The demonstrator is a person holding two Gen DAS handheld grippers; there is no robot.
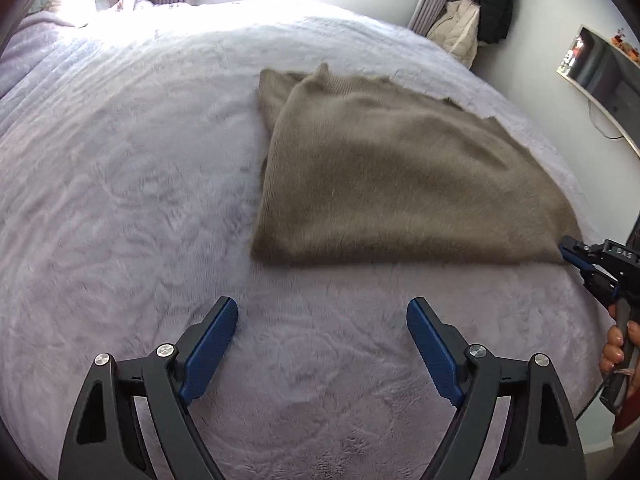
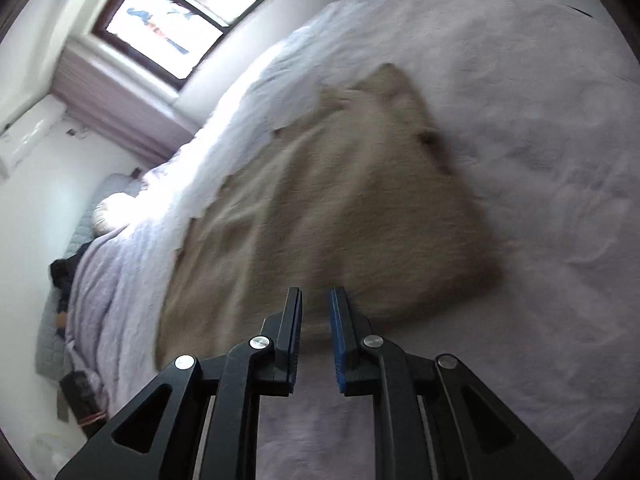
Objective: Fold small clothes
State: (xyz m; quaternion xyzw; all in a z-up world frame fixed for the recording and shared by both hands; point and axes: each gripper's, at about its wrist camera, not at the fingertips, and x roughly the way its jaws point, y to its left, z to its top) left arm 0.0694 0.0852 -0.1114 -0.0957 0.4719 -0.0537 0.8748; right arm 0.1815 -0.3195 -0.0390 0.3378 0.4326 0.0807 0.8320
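1. Left wrist view: a taupe knit sweater [image 1: 384,176] lies folded over on a pale fleecy bedspread [image 1: 120,200], its near edge just beyond the left gripper [image 1: 322,322], whose jaws stand wide apart with nothing between them.
2. At the frame's right edge, the right gripper [image 1: 570,254] sits at the sweater's near right corner; a hand [image 1: 614,346] works its handle.
3. Right wrist view: the right gripper's [image 2: 316,308] jaws show a narrow gap, apparently empty, above the blurred sweater [image 2: 320,220].
4. The knit looks soft, light and limp, likely to sag and cling to the fleece. A grip at both corners of 1 edge, pinching every layer, seems the safest hold.
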